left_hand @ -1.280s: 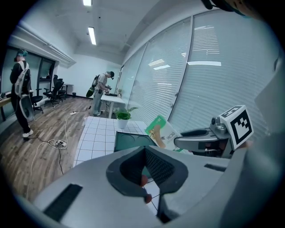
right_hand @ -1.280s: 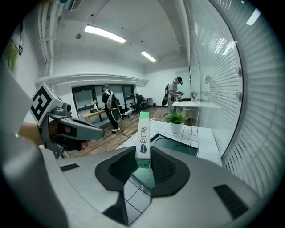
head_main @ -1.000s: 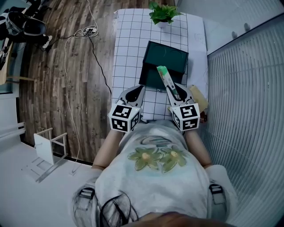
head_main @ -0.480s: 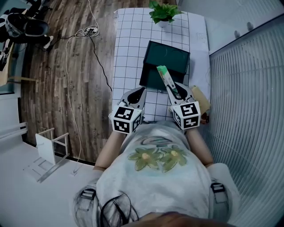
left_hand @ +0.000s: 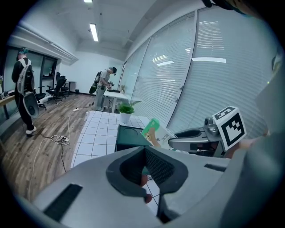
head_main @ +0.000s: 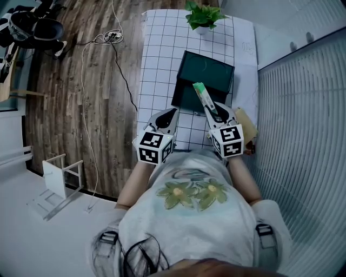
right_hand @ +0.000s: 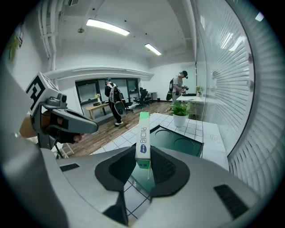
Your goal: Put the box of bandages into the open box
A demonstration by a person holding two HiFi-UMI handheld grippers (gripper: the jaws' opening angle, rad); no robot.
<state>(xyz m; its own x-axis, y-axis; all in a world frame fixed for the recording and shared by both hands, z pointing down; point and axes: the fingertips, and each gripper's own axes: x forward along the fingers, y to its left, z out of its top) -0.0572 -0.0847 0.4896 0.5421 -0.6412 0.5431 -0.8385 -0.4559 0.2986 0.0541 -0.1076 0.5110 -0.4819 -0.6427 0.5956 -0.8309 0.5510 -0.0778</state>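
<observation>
A slim green-and-white box of bandages sticks forward out of my right gripper, which is shut on its near end. Its far end hangs over the near edge of the dark green open box on the gridded table. In the right gripper view the bandage box stands on edge between the pads, above the open box. My left gripper hovers to the left, short of the open box, jaws together and empty. The left gripper view shows the bandage box and my right gripper.
A potted plant stands at the table's far end behind the open box. A brown object lies at the table's right edge by a glass wall with blinds. Cables lie on the wooden floor to the left. People stand far off in the room.
My right gripper has sunk slightly with the bandage box still in it. The left gripper has stayed where it was.
</observation>
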